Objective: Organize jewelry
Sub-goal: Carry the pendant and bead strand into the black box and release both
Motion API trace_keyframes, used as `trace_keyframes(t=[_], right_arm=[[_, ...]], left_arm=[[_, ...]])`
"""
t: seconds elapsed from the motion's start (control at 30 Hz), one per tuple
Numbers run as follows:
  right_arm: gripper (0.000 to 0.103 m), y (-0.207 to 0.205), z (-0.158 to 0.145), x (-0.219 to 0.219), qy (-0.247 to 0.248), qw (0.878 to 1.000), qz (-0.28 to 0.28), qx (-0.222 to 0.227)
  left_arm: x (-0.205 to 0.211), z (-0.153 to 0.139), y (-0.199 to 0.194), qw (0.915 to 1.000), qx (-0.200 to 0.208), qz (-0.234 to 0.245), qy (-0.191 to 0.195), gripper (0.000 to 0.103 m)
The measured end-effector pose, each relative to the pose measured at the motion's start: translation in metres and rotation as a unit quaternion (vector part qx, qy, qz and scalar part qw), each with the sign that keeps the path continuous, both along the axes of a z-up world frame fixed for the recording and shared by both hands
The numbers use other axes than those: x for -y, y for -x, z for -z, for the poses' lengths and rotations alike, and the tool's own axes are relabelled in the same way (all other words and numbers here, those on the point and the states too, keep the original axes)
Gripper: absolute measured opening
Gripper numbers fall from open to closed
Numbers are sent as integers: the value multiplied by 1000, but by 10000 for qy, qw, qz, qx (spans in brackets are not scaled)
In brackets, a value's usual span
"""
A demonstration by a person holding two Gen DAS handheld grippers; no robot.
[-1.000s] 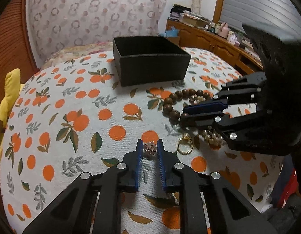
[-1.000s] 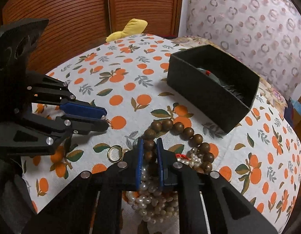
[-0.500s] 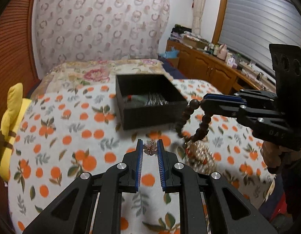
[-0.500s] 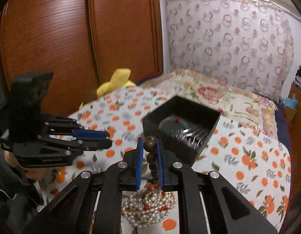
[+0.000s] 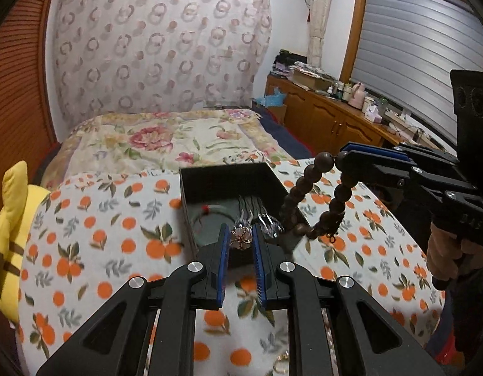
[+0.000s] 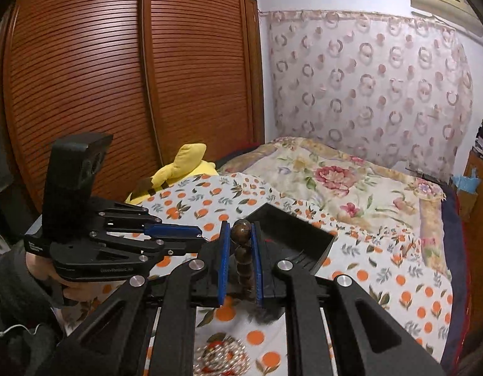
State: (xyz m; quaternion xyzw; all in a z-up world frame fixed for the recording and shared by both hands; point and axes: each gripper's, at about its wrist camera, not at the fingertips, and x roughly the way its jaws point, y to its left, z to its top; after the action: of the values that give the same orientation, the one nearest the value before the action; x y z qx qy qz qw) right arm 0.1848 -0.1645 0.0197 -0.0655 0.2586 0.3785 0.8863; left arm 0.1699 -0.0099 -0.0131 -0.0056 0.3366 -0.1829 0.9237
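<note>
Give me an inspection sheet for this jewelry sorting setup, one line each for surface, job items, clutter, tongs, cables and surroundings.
Surface: orange-print cloth over a bed.
Job's things: black box holding a bangle and hairpins; flower ring and wooden bead string lifted; pearls and a gold ring on the cloth.
Clutter: yellow plush at the cloth's edge.
Tongs: left tongs shut on the flower ring, near the box; right tongs shut on the bead string, which hangs down.
Cables: thin white cord by the left sleeve.
Surroundings: wooden wardrobe, patterned curtain, cabinet under a shuttered window.
</note>
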Motion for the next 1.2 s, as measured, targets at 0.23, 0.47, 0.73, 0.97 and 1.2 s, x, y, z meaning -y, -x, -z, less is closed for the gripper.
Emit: trace_keyframes(t=[0.23, 0.47, 0.73, 0.97, 1.2], right_arm=[[15, -33, -1, -5, -95, 9999, -51, 2], [15, -59, 18, -7, -85, 9998, 41, -199], [16, -71, 47, -12, 125, 9988, 142, -442], [16, -67, 49, -6, 166, 9982, 353, -466], [16, -31, 46, 10, 166, 9975, 513, -455]], left_arm=[[5, 3, -33, 10000, -49, -42, -65, 14], [9, 16, -50, 9996, -172, -90, -195, 14], [6, 20, -51, 9993, -217, -187, -229, 16], [3, 15, -36, 9993, -101, -246, -253, 33], [1, 15, -5, 9994, -63, -228, -236, 45]])
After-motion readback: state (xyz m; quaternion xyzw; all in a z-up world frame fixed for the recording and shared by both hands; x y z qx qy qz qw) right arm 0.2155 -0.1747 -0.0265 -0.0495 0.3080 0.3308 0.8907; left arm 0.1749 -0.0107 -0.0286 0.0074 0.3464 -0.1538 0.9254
